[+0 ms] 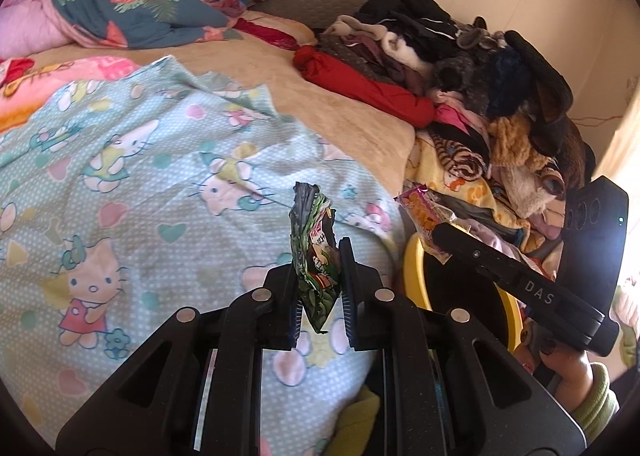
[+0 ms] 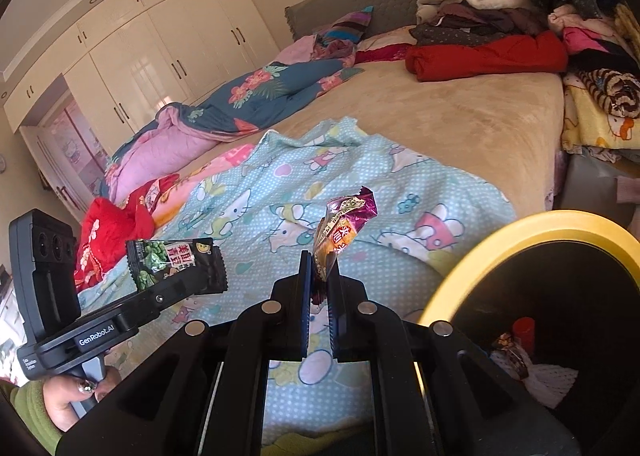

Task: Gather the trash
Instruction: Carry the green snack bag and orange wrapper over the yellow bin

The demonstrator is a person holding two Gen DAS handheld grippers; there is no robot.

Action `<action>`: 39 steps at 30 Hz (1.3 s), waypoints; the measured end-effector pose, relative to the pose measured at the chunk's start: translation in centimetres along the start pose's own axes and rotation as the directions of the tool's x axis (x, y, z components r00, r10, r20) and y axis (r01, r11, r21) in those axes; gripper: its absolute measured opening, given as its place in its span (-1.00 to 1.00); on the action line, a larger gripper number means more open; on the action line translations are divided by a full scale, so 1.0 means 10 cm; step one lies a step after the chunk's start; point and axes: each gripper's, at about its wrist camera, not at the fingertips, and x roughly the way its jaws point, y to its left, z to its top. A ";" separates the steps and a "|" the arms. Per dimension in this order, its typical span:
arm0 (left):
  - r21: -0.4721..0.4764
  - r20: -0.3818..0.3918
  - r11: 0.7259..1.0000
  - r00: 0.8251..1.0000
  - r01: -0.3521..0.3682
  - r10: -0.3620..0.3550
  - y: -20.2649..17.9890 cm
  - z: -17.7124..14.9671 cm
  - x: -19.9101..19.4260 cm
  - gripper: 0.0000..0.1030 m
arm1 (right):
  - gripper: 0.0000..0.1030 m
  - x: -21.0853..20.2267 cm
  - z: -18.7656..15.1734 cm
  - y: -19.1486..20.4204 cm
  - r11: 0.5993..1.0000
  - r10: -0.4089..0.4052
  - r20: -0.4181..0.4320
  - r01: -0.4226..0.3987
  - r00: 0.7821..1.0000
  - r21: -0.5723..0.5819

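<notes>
The left tongs (image 1: 318,276) are clamped on a crumpled green-and-black snack wrapper (image 1: 316,256), held upright above the Hello Kitty sheet (image 1: 140,183) that covers the near part of the bed (image 1: 340,95). Seen from the right wrist camera, that wrapper (image 2: 176,266) shows green peas, a small yellow face logo and white Chinese characters on a red panel; I cannot read them with certainty. The body of the left tool carries white lettering, "GenRobot.AI", plus smaller print too fine to read. The right tongs (image 2: 319,276) are clamped on a purple-and-orange candy wrapper (image 2: 346,223), which bears Chinese characters on an orange label, too small to make out. The left wrist camera shows the same wrapper (image 1: 422,215) pinched at the end of the right tool, whose arm reads "DAS" in pale letters. Just beside the bed edge stands a yellow-rimmed trash bin (image 2: 520,232), its dark inside holding white crumpled paper, a red item and a dark wrapper. Both wrappers hang in the air near the bin, neither inside it. A pile of clothes (image 1: 460,67) lies along the far right of the bed, a floral quilt (image 1: 132,11) at its far left, and white wardrobe doors (image 2: 160,55) line the wall.
</notes>
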 end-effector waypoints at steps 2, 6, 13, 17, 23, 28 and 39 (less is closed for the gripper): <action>0.012 -0.003 1.000 1.000 0.008 -0.008 -0.07 -0.01 0.01 -0.79 | -0.86 -0.06 -0.01 -0.05 1.000 -0.011 0.005 0.011 1.000 0.003; 0.037 -0.013 0.999 1.000 0.023 -0.023 -0.22 -0.05 0.03 -0.79 | -0.86 -0.21 -0.03 -0.19 0.999 -0.035 0.018 0.035 0.999 0.017; 0.079 -0.026 0.995 0.998 0.055 -0.053 -0.46 -0.11 0.05 -0.79 | -0.86 -0.44 -0.02 -0.44 0.996 -0.072 0.045 0.070 0.996 0.053; 0.107 -0.034 0.992 0.997 0.074 -0.070 -0.61 -0.14 0.06 -0.79 | -0.86 -0.60 -0.04 -0.61 0.993 -0.095 0.056 0.090 0.994 0.078; 0.153 -0.057 0.983 0.994 0.104 -0.096 -0.84 -0.20 0.12 -0.79 | -0.86 -0.78 -0.08 -0.82 0.985 -0.129 0.061 0.121 0.990 0.122; 0.192 -0.085 0.973 0.990 0.128 -0.114 -1.01 -0.27 0.19 -0.79 | -0.86 -0.90 -0.12 -0.98 0.978 -0.154 0.050 0.145 0.987 0.149; 0.288 -0.179 0.938 0.973 0.194 -0.146 -1.46 -0.49 0.44 -0.79 | -0.85 -1.09 -0.26 -1.35 0.961 -0.197 -0.013 0.196 0.980 0.196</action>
